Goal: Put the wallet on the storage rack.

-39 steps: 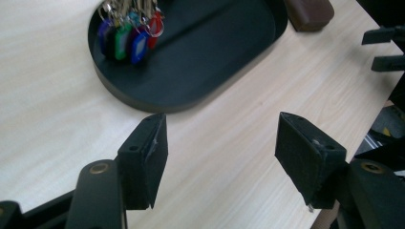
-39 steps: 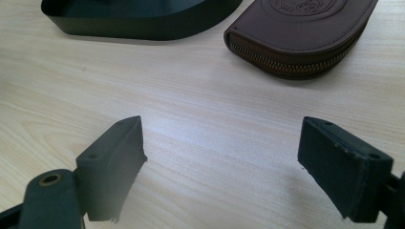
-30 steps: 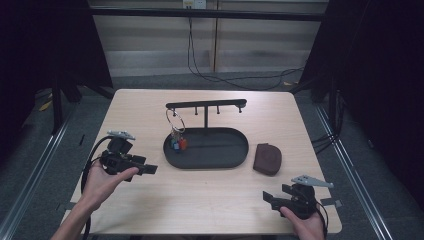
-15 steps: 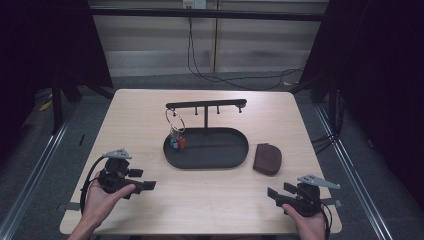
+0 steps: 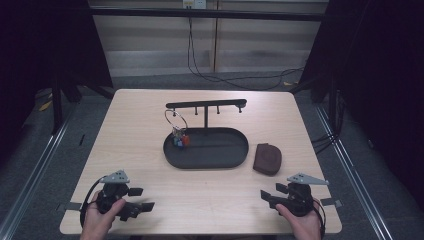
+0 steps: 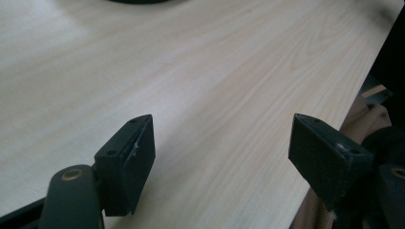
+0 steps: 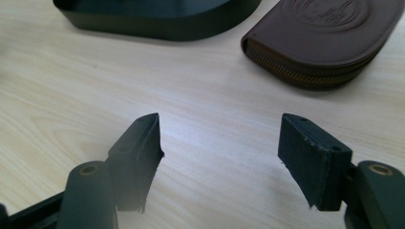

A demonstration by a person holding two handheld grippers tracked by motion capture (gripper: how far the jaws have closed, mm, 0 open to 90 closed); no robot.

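At the near edge of the counter [image 5: 150, 145], the left hand-held gripper [image 5: 141, 199] lies low over the bare wood at the front left corner, held in the person's left hand [image 5: 99, 220]. Its jaws stand apart with nothing between them; they have just been closing a little after widening. In the left gripper view, plain wood grain lies between the pads [image 6: 129, 157].

At the front right corner, the right hand-held gripper [image 5: 270, 195] sits in the right hand [image 5: 302, 222], pointing toward the middle of the counter. Its jaws are also apart and empty, having just been closing slightly.

Just beyond the right hand-held gripper lies a brown zipped pouch [image 7: 329, 38], flat on the wood and near the right end of a black oval tray [image 5: 210, 162], not quite touching it.

The tray sits at the counter's centre. From it rises a black post with a crossbar [image 5: 205, 104] on top. A wire ring with small coloured tags [image 5: 179, 134] hangs at the tray's left end, the tags resting just inside the rim.

Farther off, cables run along the floor [image 5: 240, 80] behind the counter.
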